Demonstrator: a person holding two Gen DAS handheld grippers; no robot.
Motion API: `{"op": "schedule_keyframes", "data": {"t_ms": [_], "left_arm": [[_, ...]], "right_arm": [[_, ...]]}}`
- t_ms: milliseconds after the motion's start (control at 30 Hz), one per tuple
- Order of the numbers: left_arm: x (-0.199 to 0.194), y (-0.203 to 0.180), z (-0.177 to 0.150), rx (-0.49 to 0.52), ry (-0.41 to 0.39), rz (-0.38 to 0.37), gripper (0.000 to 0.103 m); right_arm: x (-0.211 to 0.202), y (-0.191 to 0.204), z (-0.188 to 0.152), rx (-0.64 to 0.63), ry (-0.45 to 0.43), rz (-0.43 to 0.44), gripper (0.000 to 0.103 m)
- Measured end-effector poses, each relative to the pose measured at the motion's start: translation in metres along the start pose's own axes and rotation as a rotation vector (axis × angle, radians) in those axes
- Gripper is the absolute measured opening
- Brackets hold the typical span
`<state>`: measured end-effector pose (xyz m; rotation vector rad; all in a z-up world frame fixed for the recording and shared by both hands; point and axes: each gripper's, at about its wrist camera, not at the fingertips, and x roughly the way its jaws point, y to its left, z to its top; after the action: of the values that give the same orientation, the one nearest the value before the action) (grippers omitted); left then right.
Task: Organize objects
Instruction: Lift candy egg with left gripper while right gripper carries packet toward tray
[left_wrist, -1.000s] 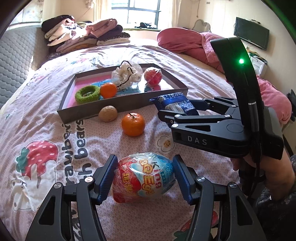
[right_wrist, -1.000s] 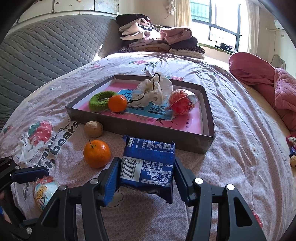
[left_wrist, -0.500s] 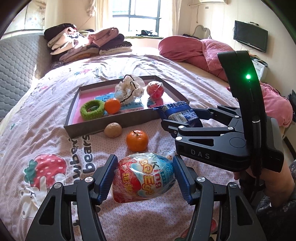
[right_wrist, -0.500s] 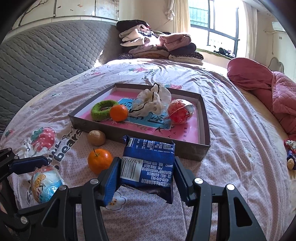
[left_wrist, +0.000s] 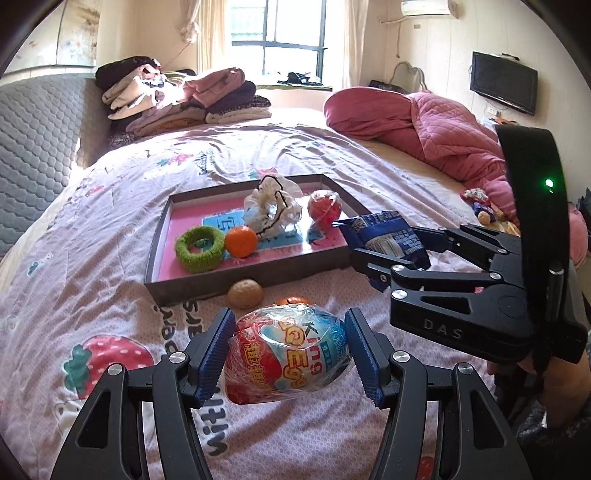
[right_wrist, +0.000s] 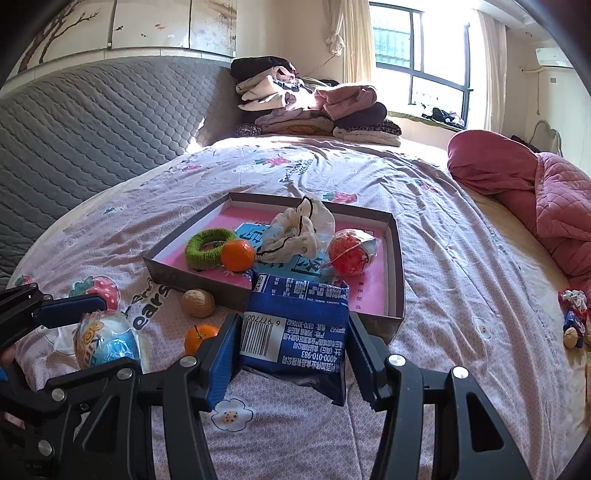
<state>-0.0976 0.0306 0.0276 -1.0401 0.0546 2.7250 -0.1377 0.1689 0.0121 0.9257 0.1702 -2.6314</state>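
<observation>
Gripping a plastic-wrapped egg-shaped toy with red and blue print (left_wrist: 286, 360), the left gripper (left_wrist: 288, 363) has both blue ribbed pads pressed on the wrapper's sides, the egg clear of the bedsheet. Same egg visible at lower left in the right wrist view (right_wrist: 105, 341).

Right gripper (right_wrist: 291, 354): clamped on a blue foil snack packet with white barcode label (right_wrist: 295, 328), pads against its two edges, packet off the bed. From the left wrist view that gripper sits to the right, a hand (left_wrist: 554, 384) behind its black body, green light lit on the upright mount.

Shallow rectangular cardboard tray with grey walls and pink floor (right_wrist: 395, 266) rests on the pink printed bedsheet with strawberry pattern (right_wrist: 461, 258), just beyond both grippers. Inside: fuzzy green ring (right_wrist: 205, 247) touching a small orange tangerine (right_wrist: 238, 254); crumpled white plastic bag with black cord (right_wrist: 299, 230) mid-tray; red ball in clear wrap (right_wrist: 349, 253) toward the right wall.

Outside, by the near wall: brown walnut (right_wrist: 197, 302) on the sheet, second tangerine with stem (right_wrist: 199, 338) nearer the grippers, partly hidden behind the right gripper's left finger.

Farther back: stack of folded clothes (right_wrist: 314, 107) at the bed's far end, rolled pink quilt (right_wrist: 524, 181) at right, grey quilted headboard (right_wrist: 92, 122) at left.
</observation>
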Motion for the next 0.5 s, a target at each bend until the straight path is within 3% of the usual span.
{"op": "schedule_keyframes", "data": {"t_ms": [500], "left_arm": [[0.009,0.032,0.039,-0.040,-0.067,0.042,0.063]], "right_arm": [[-0.006,0.001,0.031,-0.029,-0.052,-0.030,0.056]]}}
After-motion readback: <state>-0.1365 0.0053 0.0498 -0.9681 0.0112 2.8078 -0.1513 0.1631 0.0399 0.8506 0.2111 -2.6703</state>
